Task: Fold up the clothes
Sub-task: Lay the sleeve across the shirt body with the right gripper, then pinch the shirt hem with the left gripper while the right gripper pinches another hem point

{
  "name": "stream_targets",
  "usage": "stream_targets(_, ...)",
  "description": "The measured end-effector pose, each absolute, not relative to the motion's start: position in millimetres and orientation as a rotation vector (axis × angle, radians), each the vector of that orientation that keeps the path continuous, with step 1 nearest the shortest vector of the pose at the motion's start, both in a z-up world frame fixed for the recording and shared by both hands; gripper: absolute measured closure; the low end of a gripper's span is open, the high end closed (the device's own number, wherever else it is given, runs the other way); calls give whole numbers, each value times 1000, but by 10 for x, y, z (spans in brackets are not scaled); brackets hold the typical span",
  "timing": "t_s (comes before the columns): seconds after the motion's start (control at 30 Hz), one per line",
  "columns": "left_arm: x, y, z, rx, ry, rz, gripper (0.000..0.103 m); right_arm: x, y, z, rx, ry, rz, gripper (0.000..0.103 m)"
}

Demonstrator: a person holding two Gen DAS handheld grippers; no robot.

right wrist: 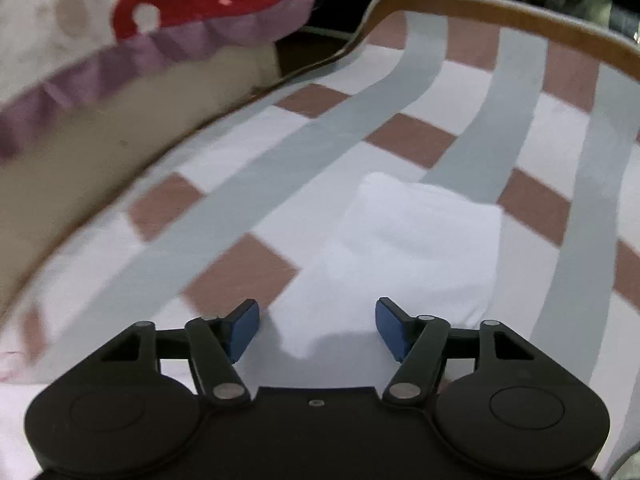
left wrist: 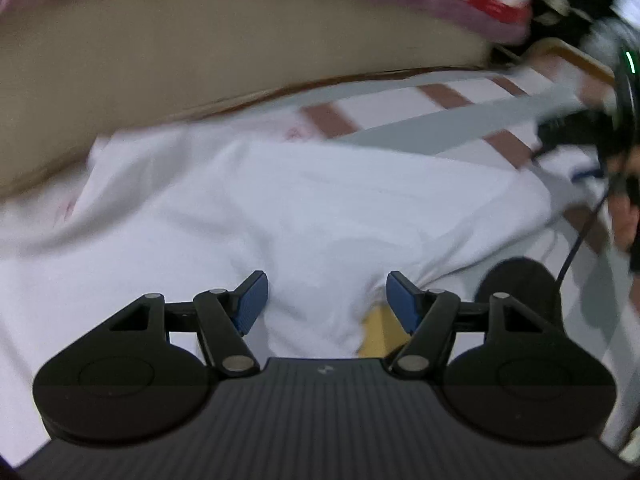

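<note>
On the checked bed cover (right wrist: 420,136), a white garment (left wrist: 280,208) lay rumpled under the left gripper (left wrist: 326,300), a part of it flat before the right gripper (right wrist: 316,330). Both stood wide open, holding nothing; closing on one layer risked dragging the cloth askew.

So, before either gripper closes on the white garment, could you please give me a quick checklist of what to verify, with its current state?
1. Left gripper open: ok, blue pads apart.
2. Right gripper open: ok, blue pads apart.
3. White cloth garment between the left jaws: ok, a bunched ridge sits there.
4. Garment's white folded part ahead of the right gripper: ok, lying flat on the grey, white and brown checked bed sheet.
5. Whether the pads touch cloth: cannot tell.
6. Left view sharp enough to judge the garment's far edge: not ok, blurred.
</note>
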State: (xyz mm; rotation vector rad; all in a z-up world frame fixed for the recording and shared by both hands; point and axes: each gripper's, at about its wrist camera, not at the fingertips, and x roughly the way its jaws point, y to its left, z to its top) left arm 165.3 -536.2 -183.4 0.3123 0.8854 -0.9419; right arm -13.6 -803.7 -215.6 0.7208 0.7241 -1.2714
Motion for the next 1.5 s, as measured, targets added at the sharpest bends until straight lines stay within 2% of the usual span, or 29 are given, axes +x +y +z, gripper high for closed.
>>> stream_targets(0.07, 1767, -5232, -1823, 276, 895, -883, 38, -75, -8058, -2231, 663, 740, -1253, 11)
stream_targets(0.1, 1811, -5194, -1821, 273, 887, -860, 38, -47, -8037, -2257, 621, 745, -1237, 10)
stream_targets(0.13, 1845, -5167, -1821, 275, 878, -838, 38, -19, -8015, -2283, 579, 750, -1220, 12)
stream_targets(0.2, 1923, -5128, -1831, 266, 884, -801, 38, -15, -7973, -2291, 538, 734, -1188, 26)
stream_targets(0.23, 1947, -5114, -1832, 250, 892, -797, 38, -29, -7968, -2256, 533, 738, -1179, 50)
stream_targets(0.27, 1970, -5101, -1832, 233, 899, -794, 38, -43, -7964, -2221, 528, 741, -1171, 82)
stream_targets(0.3, 1992, -5088, -1833, 217, 906, -792, 38, -61, -7958, -2183, 525, 740, -1163, 95)
stream_targets(0.4, 1962, -5075, -1801, 188, 886, -813, 38, -220, -7906, -1935, 544, 596, -1128, 97)
stream_targets(0.53, 1943, -5084, -1786, 166, 883, -867, 38, -516, -7787, -1377, 427, 192, -1024, 98)
stream_targets(0.73, 1890, -4854, -1757, 260, 870, -888, 38, -698, -8044, -1911, 491, 284, -1119, 98)
stream_targets(0.83, 1874, -4589, -1768, 306, 902, -873, 38, -759, -8157, -2172, 544, 406, -1183, 98)
stream_targets(1.0, 1704, -3904, -1766, 339, 960, -845, 38, -792, -8011, -2170, 643, 456, -1142, 96)
stream_targets(1.07, 1629, -3557, -1764, 328, 985, -823, 36, -787, -7825, -2136, 718, 479, -1059, 88)
stream_targets(1.13, 1557, -3220, -1817, 316, 1016, -781, 34, -782, -7639, -2102, 792, 501, -974, 87)
stream_targets(1.2, 1492, -2915, -1905, 296, 1065, -720, 34, -777, -7453, -2068, 864, 521, -887, 75)
stream_targets(1.23, 1459, -2794, -1913, 272, 1071, -697, 34, -775, -7359, -2051, 899, 531, -843, 64)
stream_targets(1.37, 1312, -2463, -1829, 178, 1080, -637, 34, -765, -6987, -1982, 1035, 568, -663, 63)
stream_targets(1.5, 1025, -2502, -1600, 190, 1029, -718, 36, -752, -6603, -1904, 1152, 608, -476, 63)
